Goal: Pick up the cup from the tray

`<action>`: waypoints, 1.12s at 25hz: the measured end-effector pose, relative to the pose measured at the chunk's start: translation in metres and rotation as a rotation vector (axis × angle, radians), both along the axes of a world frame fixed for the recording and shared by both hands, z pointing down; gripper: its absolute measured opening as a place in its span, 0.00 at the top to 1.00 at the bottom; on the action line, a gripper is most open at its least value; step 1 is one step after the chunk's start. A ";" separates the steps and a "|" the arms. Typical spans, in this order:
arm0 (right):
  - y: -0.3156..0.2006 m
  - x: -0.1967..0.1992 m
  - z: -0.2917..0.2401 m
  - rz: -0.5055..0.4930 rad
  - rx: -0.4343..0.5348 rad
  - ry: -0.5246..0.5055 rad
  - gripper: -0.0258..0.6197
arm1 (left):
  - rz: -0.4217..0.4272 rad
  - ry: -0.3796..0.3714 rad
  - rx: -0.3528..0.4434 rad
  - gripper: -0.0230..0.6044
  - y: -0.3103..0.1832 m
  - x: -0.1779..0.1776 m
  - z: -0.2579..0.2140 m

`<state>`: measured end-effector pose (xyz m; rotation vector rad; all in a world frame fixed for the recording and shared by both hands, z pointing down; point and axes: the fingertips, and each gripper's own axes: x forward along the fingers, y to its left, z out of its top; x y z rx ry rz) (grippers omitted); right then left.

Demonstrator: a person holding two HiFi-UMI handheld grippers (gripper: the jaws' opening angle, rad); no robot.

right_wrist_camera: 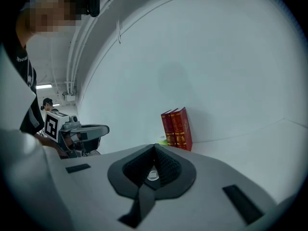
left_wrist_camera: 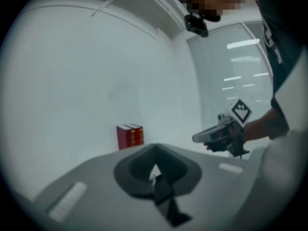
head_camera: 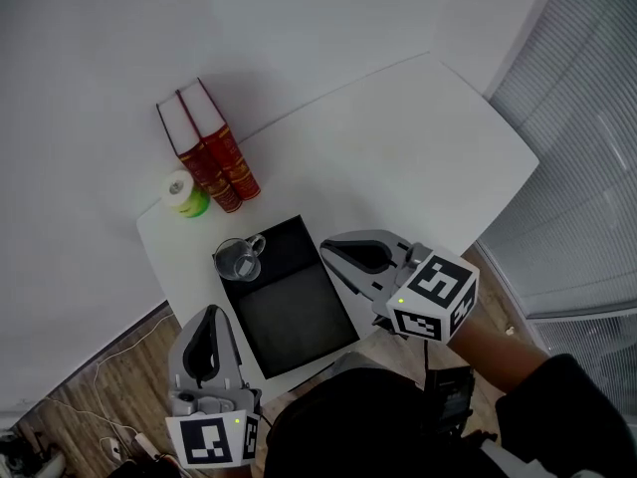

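clear cup (head_camera: 239,259) stands upright at far left corner of black tray (head_camera: 299,312), on white table (head_camera: 418,137). left tool (head_camera: 210,315) just off tray's near left edge, jaws together, nothing held. right tool (head_camera: 330,254) at tray's right edge, jaws closed, empty. both apart from cup. two red books (head_camera: 209,147) stand beyond.

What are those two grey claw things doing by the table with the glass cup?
A person holds a gripper in each hand. The left gripper and the right gripper are both shut and empty. The glass cup sits untouched in a far corner of the black tray on the white table. The right gripper hovers at the tray's edge; nothing is picked up yet.
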<state>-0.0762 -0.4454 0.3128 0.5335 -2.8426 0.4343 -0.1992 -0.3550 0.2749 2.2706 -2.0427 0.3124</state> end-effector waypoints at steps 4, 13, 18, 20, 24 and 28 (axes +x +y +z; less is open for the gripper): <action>-0.011 0.001 0.001 -0.022 0.002 -0.010 0.95 | -0.021 -0.011 -0.001 0.96 -0.008 0.002 0.000; -0.012 -0.008 0.010 -0.096 0.035 0.009 0.95 | -0.072 -0.022 -0.004 0.96 -0.003 0.005 -0.002; -0.002 -0.009 0.013 -0.108 0.038 0.023 0.95 | -0.082 -0.015 -0.004 0.96 0.008 0.003 0.001; 0.000 -0.008 0.016 -0.105 0.039 0.031 0.95 | -0.083 -0.012 -0.011 0.96 0.011 0.003 0.005; 0.003 -0.011 0.027 -0.097 0.031 0.057 0.95 | -0.078 0.004 -0.044 0.96 0.015 -0.001 0.021; 0.009 -0.017 0.039 -0.101 0.013 0.086 0.95 | -0.070 0.020 -0.073 0.96 0.018 -0.008 0.034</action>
